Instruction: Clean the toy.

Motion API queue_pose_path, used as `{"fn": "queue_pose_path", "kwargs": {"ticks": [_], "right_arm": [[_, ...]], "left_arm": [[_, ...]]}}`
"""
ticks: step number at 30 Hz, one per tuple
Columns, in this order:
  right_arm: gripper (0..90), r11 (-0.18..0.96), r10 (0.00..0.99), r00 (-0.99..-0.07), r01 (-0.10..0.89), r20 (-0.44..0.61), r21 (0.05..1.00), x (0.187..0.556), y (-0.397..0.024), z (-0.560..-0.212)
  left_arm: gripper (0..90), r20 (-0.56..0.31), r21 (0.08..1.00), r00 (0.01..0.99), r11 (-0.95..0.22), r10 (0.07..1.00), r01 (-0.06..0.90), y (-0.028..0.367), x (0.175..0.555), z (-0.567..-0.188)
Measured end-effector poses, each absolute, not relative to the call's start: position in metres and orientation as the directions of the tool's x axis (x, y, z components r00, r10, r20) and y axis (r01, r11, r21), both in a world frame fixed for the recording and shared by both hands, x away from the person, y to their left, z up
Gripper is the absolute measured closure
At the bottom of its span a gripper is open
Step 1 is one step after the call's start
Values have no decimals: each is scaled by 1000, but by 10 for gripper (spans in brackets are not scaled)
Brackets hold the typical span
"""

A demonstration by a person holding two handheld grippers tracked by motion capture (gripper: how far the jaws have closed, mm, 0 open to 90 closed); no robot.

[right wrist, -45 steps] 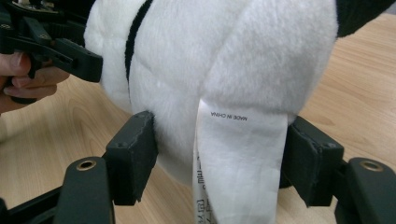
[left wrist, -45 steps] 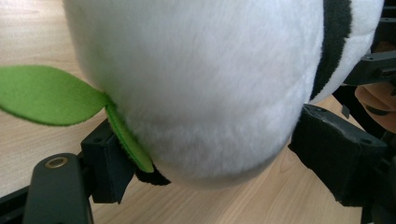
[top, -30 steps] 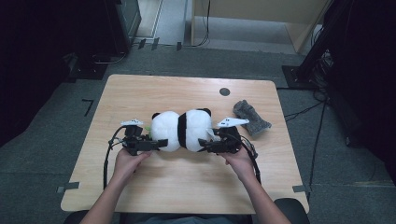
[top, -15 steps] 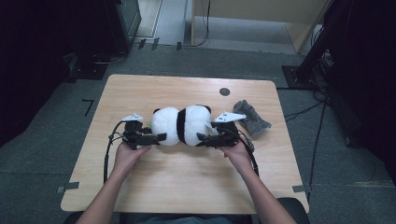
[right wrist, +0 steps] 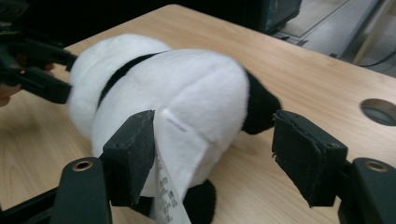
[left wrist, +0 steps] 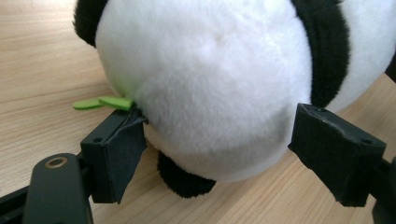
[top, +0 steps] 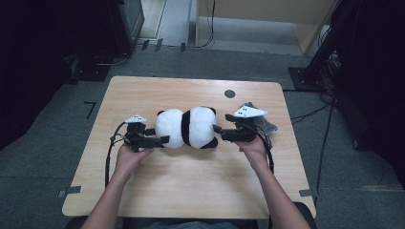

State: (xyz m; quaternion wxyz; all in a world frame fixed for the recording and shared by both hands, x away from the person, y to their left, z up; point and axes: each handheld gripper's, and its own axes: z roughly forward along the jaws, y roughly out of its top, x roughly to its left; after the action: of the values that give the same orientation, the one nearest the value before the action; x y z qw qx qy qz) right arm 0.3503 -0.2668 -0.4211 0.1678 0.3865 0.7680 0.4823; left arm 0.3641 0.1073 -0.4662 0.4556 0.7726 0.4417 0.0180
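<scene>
As the panda (top: 187, 128) lies on its side mid-table (top: 191, 191), the left gripper (top: 160, 141) straddles its head with jaws apart, one pad brushing fur by a green leaf (left wrist: 102, 102). The right gripper (top: 217, 131), its jaws just closing yet clear of the plush, frames the rump and tag (right wrist: 180, 177). A sound grip likely means pushing deeper before squeezing, avoiding the tag alone.

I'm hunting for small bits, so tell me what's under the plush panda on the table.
A green felt piece pokes out from beneath the plush panda beside the left gripper, lying on the wooden table. How far it runs underneath is hidden by the white body.
</scene>
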Motion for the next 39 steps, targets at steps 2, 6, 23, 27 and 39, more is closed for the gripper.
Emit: {"fn": "queue_pose_path", "kwargs": {"ticks": [2, 6, 23, 27, 39], "right_arm": [[303, 217, 773, -624, 434, 118, 874, 351, -274, -421], [303, 211, 811, -577, 438, 93, 874, 351, -291, -423], [335, 179, 909, -416, 456, 31, 872, 365, -342, -442], [347, 182, 923, -384, 464, 12, 867, 371, -350, -449], [365, 151, 957, -291, 517, 7, 843, 391, -375, -476]], "left_arm": [[175, -374, 732, 614, -185, 695, 656, 108, 361, -462], [175, -366, 753, 624, -174, 690, 634, 110, 357, -457], [160, -332, 784, 634, -169, 699, 597, 105, 362, -458], [160, -312, 779, 645, -201, 698, 594, 106, 360, -456], [157, -335, 783, 642, -176, 690, 597, 105, 355, -459]]}}
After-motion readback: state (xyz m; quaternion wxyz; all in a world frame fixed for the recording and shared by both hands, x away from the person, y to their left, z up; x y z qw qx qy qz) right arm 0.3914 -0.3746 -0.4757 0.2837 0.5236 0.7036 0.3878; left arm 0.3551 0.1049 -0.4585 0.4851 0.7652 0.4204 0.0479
